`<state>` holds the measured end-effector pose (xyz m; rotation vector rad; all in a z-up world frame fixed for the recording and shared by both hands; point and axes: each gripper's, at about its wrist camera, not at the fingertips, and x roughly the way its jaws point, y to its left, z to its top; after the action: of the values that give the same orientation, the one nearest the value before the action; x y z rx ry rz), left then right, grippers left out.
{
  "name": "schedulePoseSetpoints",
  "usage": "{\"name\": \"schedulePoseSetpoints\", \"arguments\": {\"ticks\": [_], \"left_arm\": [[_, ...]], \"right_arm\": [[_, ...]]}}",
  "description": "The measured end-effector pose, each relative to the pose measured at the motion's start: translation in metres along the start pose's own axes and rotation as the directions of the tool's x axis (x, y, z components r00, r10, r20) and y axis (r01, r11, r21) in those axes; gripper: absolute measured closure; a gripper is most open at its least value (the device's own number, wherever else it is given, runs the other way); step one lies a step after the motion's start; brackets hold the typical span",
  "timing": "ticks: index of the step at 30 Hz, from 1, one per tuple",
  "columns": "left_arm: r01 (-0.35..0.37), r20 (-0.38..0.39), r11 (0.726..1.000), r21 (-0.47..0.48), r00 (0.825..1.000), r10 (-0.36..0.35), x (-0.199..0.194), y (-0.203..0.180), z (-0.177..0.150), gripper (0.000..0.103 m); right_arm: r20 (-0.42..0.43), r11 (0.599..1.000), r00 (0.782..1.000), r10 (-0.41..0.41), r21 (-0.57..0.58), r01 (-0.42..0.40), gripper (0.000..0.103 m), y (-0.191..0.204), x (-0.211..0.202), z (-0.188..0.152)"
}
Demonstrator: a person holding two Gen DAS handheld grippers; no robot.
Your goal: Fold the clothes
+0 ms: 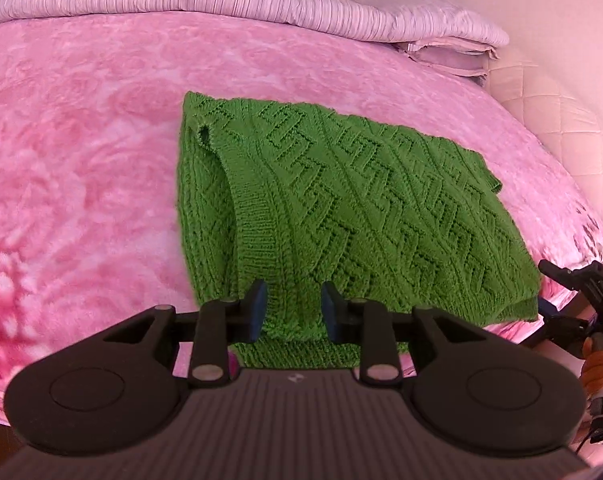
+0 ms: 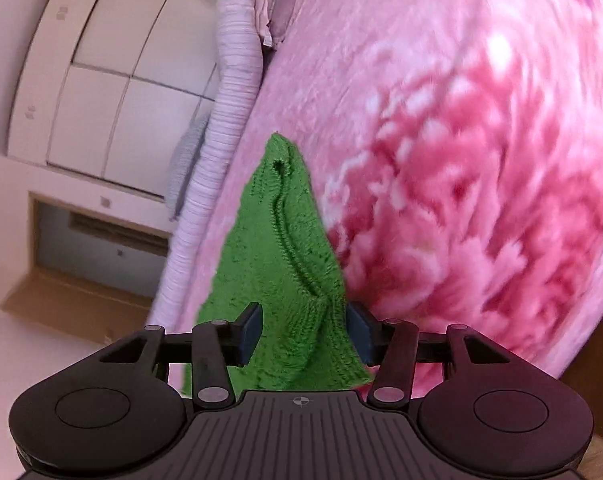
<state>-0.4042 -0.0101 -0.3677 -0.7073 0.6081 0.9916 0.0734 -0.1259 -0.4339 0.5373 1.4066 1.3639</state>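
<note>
Already folded, a green knit sweater (image 1: 341, 208) lay on the pink blanket (image 1: 81, 160).
From the left wrist, the left gripper (image 1: 293, 312) stood part-open over the sweater's near hem, pads clear; from the right wrist, the right gripper (image 2: 303, 334) gaped wide, sweater (image 2: 285, 280) between its fingers, ungripped.

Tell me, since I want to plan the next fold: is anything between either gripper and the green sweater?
Nothing visible. The green sweater lies on the pink blanket, its near edge directly between the open jaws of the left gripper and of the right gripper.
</note>
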Motion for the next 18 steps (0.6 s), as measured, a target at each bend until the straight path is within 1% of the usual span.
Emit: {"name": "schedulePoseSetpoints", "arguments": {"ticks": [4, 6, 8, 11, 12, 14, 15, 16, 18], "left_arm": [[0.010, 0.012, 1.000, -0.001, 1.000, -0.010, -0.002, 0.000, 0.002, 0.079], [0.013, 0.017, 1.000, -0.005, 1.000, -0.013, -0.002, 0.001, 0.003, 0.079], [0.007, 0.006, 1.000, 0.004, 1.000, -0.007, 0.001, 0.001, 0.002, 0.079], [-0.009, -0.019, 1.000, 0.027, 1.000, 0.010, 0.009, 0.001, 0.000, 0.079], [-0.019, -0.021, 0.999, 0.046, 1.000, 0.020, 0.011, -0.001, -0.002, 0.081], [-0.039, -0.014, 0.996, 0.085, 0.999, 0.040, 0.012, -0.005, -0.004, 0.081], [-0.046, -0.014, 0.995, 0.092, 0.999, 0.048, 0.012, -0.007, -0.003, 0.081], [-0.047, -0.009, 0.994, 0.097, 0.999, 0.048, 0.010, -0.008, -0.002, 0.082], [-0.031, 0.018, 0.995, 0.096, 0.999, 0.029, 0.002, -0.010, 0.000, 0.082]], "right_arm": [[-0.017, 1.000, 1.000, 0.008, -0.019, -0.008, 0.052, 0.003, 0.005, 0.002], [-0.011, 1.000, 1.000, 0.006, 0.006, -0.006, 0.052, -0.002, 0.008, 0.005], [0.002, 0.999, 1.000, 0.013, 0.041, -0.013, 0.052, -0.005, 0.011, 0.005], [-0.002, 1.000, 1.000, -0.020, -0.012, 0.020, 0.052, 0.004, 0.015, 0.003], [-0.005, 0.998, 0.999, -0.042, -0.038, 0.042, 0.054, 0.008, 0.017, 0.003], [-0.016, 0.991, 0.994, -0.111, -0.071, 0.110, 0.075, 0.015, 0.020, 0.005], [-0.022, 0.988, 0.990, -0.138, -0.077, 0.136, 0.075, 0.017, 0.022, 0.007], [-0.029, 0.987, 0.989, -0.148, -0.068, 0.146, 0.077, 0.018, 0.022, 0.009], [-0.040, 0.985, 0.985, -0.167, -0.054, 0.165, 0.078, 0.021, 0.024, 0.013]]}}
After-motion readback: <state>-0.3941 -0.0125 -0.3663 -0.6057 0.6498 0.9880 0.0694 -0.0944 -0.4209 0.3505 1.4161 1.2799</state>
